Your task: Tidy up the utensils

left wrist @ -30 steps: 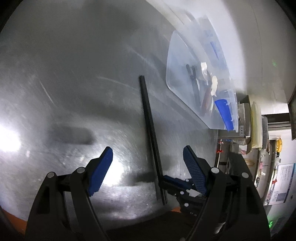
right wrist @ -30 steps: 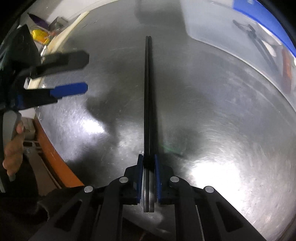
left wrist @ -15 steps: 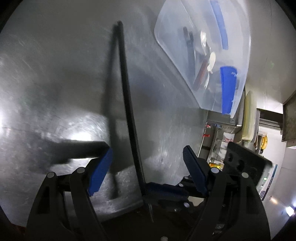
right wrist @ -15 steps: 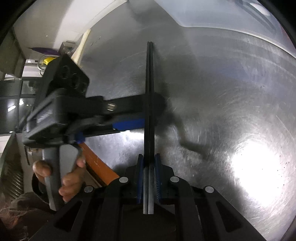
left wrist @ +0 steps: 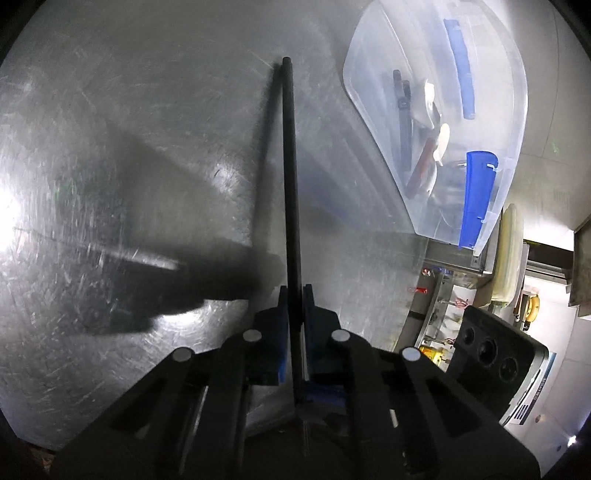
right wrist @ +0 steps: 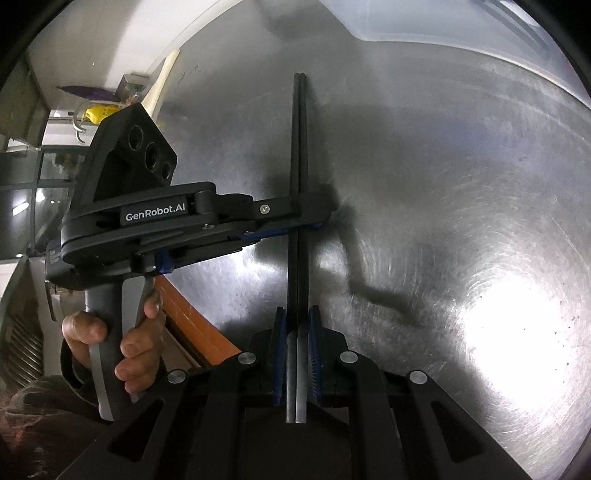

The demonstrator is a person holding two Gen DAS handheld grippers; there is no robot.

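Observation:
A pair of long black chopsticks (left wrist: pixel 290 177) is held above the steel table by both grippers. My left gripper (left wrist: pixel 294 295) is shut on the chopsticks around mid-length; it shows from the side in the right wrist view (right wrist: pixel 314 216). My right gripper (right wrist: pixel 297 332) is shut on the chopsticks (right wrist: pixel 298 155) at their near end. A clear plastic bin (left wrist: pixel 373 122) with blue latches stands to the right and holds black chopsticks, a white spoon and a brown-handled utensil.
The steel table (left wrist: pixel 129 110) has an orange front edge (right wrist: pixel 192 325). The bin's corner (right wrist: pixel 424 33) shows at the top of the right wrist view. Shelves and clutter (left wrist: pixel 509 258) lie beyond the table's right end.
My left gripper moved in across the chopsticks and closed on them; it was open one second ago. My right gripper has kept its hold and lifted the chopsticks.

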